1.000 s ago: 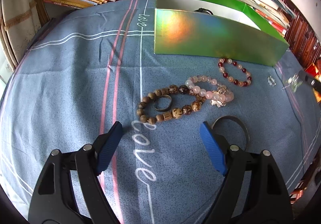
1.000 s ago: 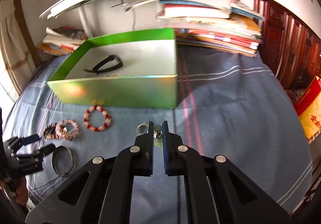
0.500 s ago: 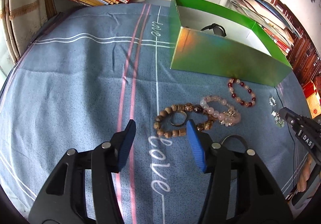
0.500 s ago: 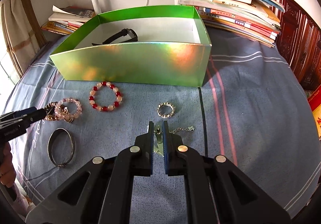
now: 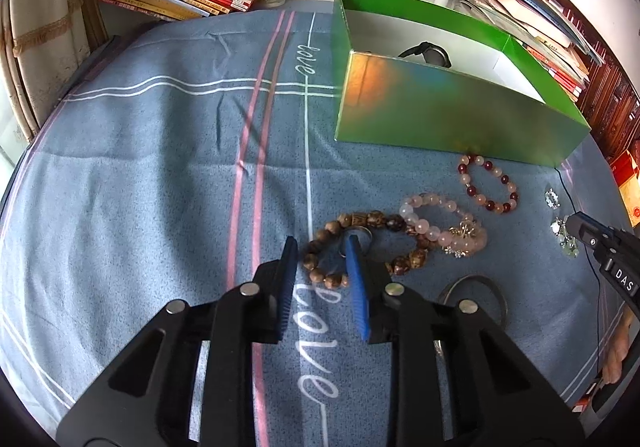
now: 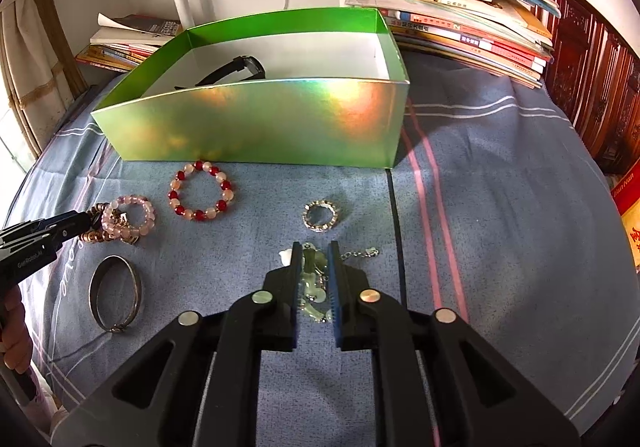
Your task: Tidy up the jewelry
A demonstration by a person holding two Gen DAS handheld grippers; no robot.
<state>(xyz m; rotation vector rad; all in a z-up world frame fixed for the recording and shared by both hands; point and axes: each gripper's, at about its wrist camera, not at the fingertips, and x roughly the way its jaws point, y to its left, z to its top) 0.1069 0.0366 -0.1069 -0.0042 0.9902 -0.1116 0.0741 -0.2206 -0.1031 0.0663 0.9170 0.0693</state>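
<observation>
My left gripper (image 5: 321, 247) points down at a brown wooden bead bracelet (image 5: 320, 275) on the blue cloth. Its jaws are closing: one finger stands inside the loop beside a small metal ring (image 5: 366, 235), the other outside, and the pads are not pressing on the beads. My right gripper (image 6: 315, 249) is low over a pale green pendant chain (image 6: 312, 279). Its jaws are opening, and the chain lies on the cloth between them. The green box (image 6: 260, 127) behind holds a black watch (image 6: 240, 69).
A red-and-pale bead bracelet (image 6: 175, 194), a pink bead bracelet (image 6: 136, 229), a silver bangle (image 6: 94, 287) and a silver beaded ring (image 6: 321, 203) lie in front of the box. Book stacks (image 6: 460, 27) line the back wall. A person's hand (image 6: 16, 331) shows at the left edge.
The left jaws have narrowed from wide apart and now straddle the wooden bracelet's near side. The right gripper came down closer to the cloth, and its shut jaws parted slightly around the green chain.
</observation>
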